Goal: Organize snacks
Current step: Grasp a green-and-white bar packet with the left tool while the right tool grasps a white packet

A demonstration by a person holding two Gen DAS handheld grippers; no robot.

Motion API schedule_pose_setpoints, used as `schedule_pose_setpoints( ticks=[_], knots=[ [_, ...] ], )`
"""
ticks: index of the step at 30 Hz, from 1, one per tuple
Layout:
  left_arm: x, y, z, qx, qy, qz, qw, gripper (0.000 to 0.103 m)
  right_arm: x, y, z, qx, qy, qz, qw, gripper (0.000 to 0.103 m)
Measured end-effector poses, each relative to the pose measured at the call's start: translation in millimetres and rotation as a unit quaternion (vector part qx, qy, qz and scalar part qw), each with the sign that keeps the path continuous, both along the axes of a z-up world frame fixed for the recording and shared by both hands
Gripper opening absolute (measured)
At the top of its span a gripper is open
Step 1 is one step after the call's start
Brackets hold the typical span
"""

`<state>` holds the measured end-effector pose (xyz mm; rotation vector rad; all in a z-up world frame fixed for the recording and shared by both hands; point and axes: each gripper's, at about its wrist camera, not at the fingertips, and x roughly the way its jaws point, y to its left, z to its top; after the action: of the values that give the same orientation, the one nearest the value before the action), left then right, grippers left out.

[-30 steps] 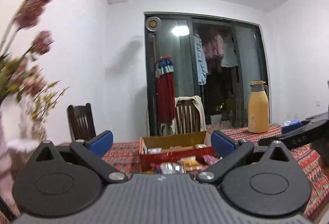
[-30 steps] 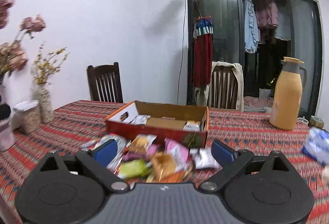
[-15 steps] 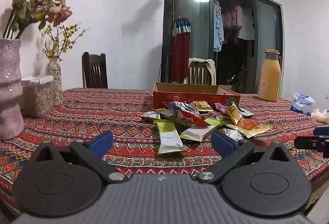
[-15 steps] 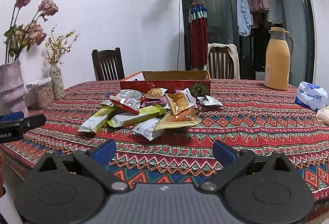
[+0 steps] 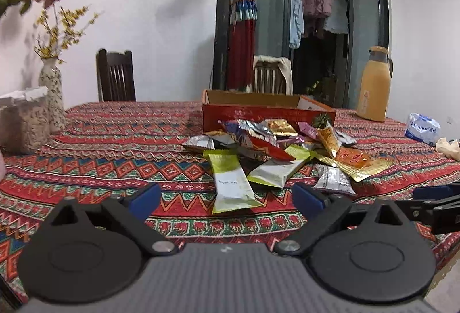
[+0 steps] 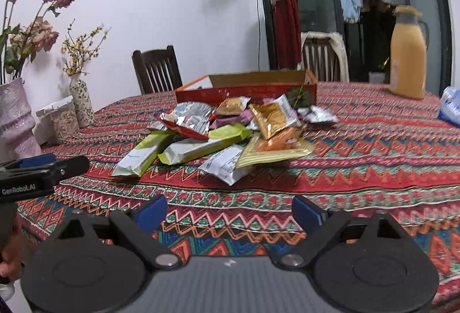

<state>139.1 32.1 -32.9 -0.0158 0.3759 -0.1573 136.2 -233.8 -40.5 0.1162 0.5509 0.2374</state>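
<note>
Standing at the far left, the big pink vase [image 6: 15, 123] shows only in the right wrist view. The left gripper [image 5: 227, 199] and right gripper [image 6: 228, 212] both hang spread wide, grasping nothing, near the table [image 5: 115, 157] edge. The snack pile [image 5: 276, 149] lies just before the red box [image 5: 267, 113], whose contents are hidden. The tissue pack [image 5: 422, 129] reads clearly only from the left.

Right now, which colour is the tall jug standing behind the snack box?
The jug is orange-yellow with a grey collar under its lid, clearest in the right wrist view.
</note>
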Motion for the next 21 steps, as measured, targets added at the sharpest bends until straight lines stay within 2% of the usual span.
schedule_pose_setpoints(
  ticks=[4, 10, 12, 15, 16, 19, 20, 21],
  knots=[
    [33, -3, -1, 0.012, 0.032, -0.015, 0.9993, 0.079, 38, 6, -9, 0.015, 0.024, -0.006, 1.0, 0.085],
    [91, -5, -5, 0.008, 0.075, -0.028, 0.9967, 0.072, 97, 13, -20, 0.058, 0.055, -0.013, 0.997, 0.082],
    [110, -5, -9, 0.001, 0.097, -0.038, 0.9946, 0.07, 110, 18, -20, 0.054, 0.054, -0.017, 0.997, 0.082],
    [133, -6, -16, 0.01, 0.125, -0.039, 0.9913, 0.06, 126, 24, -22, 0.043, 0.054, -0.018, 0.997, 0.08],
    [137, -6, -18, 0.005, 0.133, -0.04, 0.9903, 0.06, 129, 26, -23, 0.034, 0.054, -0.019, 0.998, 0.078],
    [147, -6, -24, -0.007, 0.151, -0.044, 0.9876, 0.056, 132, 30, -24, 0.011, 0.056, -0.018, 0.998, 0.068],
    [148, -7, -25, -0.009, 0.153, -0.042, 0.9872, 0.053, 132, 32, -24, -0.001, 0.057, -0.015, 0.998, 0.06],
    [148, -8, -26, -0.008, 0.154, -0.039, 0.9873, 0.046, 130, 33, -23, -0.013, 0.056, -0.013, 0.998, 0.053]
  ],
)
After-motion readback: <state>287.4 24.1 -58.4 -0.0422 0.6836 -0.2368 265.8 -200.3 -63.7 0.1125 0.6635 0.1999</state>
